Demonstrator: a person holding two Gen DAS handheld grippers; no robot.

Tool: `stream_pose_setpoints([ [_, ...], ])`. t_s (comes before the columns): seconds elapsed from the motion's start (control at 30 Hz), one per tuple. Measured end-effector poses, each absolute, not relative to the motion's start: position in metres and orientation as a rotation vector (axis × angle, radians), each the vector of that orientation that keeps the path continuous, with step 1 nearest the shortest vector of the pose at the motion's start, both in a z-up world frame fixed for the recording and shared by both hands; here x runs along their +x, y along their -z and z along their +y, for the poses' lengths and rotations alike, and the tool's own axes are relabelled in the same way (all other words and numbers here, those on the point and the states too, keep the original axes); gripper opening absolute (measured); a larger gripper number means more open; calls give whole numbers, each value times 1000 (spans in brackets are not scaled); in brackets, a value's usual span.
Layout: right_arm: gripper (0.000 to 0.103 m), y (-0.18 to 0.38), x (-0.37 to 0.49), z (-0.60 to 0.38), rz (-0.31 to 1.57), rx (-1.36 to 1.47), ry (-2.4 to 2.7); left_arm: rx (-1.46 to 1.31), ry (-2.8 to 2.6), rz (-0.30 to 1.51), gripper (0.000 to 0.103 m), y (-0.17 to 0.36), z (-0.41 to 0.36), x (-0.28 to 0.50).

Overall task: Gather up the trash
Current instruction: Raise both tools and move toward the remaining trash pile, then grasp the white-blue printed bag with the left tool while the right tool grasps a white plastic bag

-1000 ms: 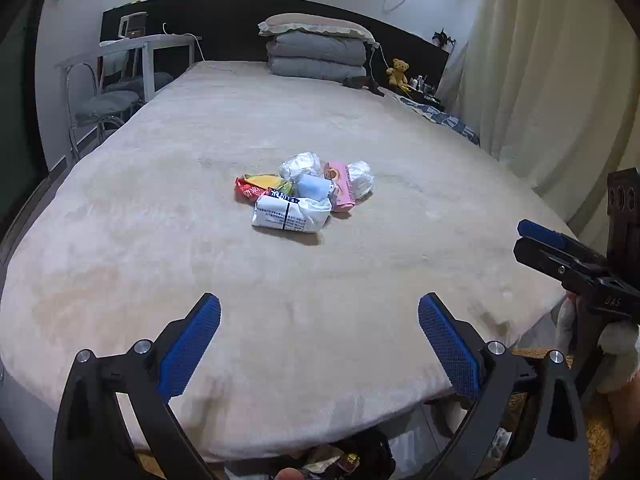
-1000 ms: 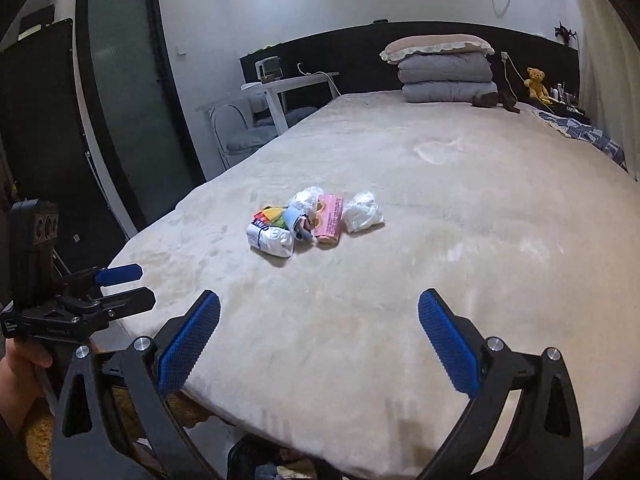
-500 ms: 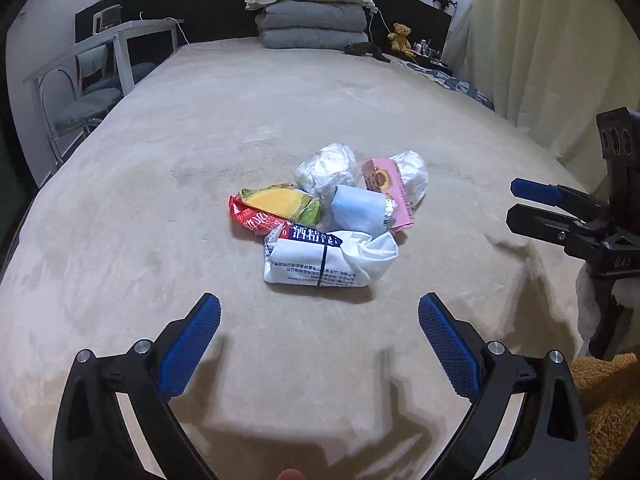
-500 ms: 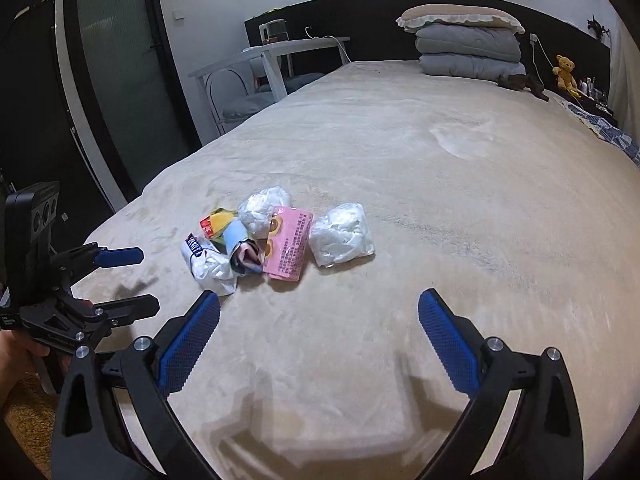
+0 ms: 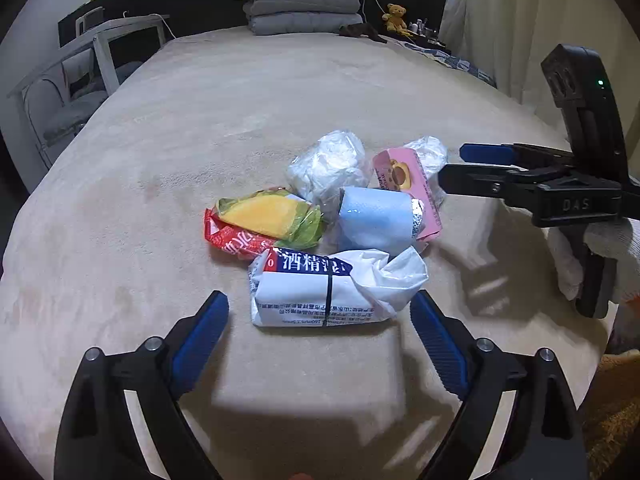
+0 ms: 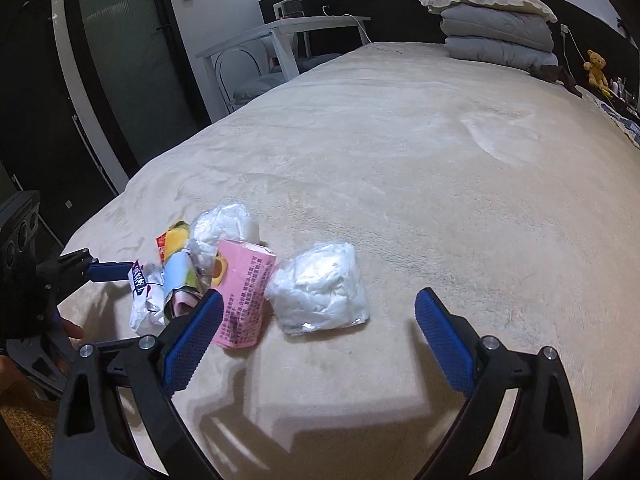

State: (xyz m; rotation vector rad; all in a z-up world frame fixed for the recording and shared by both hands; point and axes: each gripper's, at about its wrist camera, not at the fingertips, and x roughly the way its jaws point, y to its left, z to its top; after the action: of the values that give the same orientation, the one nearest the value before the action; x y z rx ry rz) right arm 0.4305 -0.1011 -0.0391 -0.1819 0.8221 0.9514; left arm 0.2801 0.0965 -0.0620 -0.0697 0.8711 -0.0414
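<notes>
I am holding my left gripper [image 5: 320, 324] low over the beige bed [image 5: 280, 92], its blue-padded fingers spread wide and gripping nothing, with the white alcohol-wipe packet [image 5: 332, 292] lying on the bed between and just beyond the fingertips. I cannot tell whether the pads are touching it. That packet is sitting at the near edge of a small heap of trash: a red and yellow snack wrapper [image 5: 260, 220] to its far left, a light blue packet [image 5: 376, 220] right behind it, a pink carton [image 5: 412, 188] leaning at the blue packet's right side, and a crumpled clear plastic bag [image 5: 332, 160] at the back. I am holding my right gripper [image 6: 320, 332] over the same bed from the other side, its fingers also standing wide apart and carrying nothing. In the right wrist view a second clear bag of white tissue [image 6: 320, 288] is lying between the fingertips, a little beyond them, and the pink carton is lying just beside it, partly behind my left-side pad. In the left wrist view my gloved right hand [image 5: 600, 256] is wrapping the gripper's handle. Folded grey bedding [image 5: 300, 8] and a yellow teddy bear [image 5: 396, 16] are resting at the head of the bed.
</notes>
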Motion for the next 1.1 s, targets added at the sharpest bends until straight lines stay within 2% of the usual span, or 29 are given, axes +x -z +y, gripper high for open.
stream_pose_setpoints([
  [0.07,87,43,436,-97,830,-182,-960,-60,56,866,77,60,92,280],
  [0.1,78,44,437,-96,833,-185,-964,-53,61,867,73,60,89,280],
  [0.3,55,52,440,-89,851,-205,-977,-45,56,861,69,59,86,280],
  [1.1,53,10,366,-146,818,-122,-890,-147,54,774,68,20,77,227],
])
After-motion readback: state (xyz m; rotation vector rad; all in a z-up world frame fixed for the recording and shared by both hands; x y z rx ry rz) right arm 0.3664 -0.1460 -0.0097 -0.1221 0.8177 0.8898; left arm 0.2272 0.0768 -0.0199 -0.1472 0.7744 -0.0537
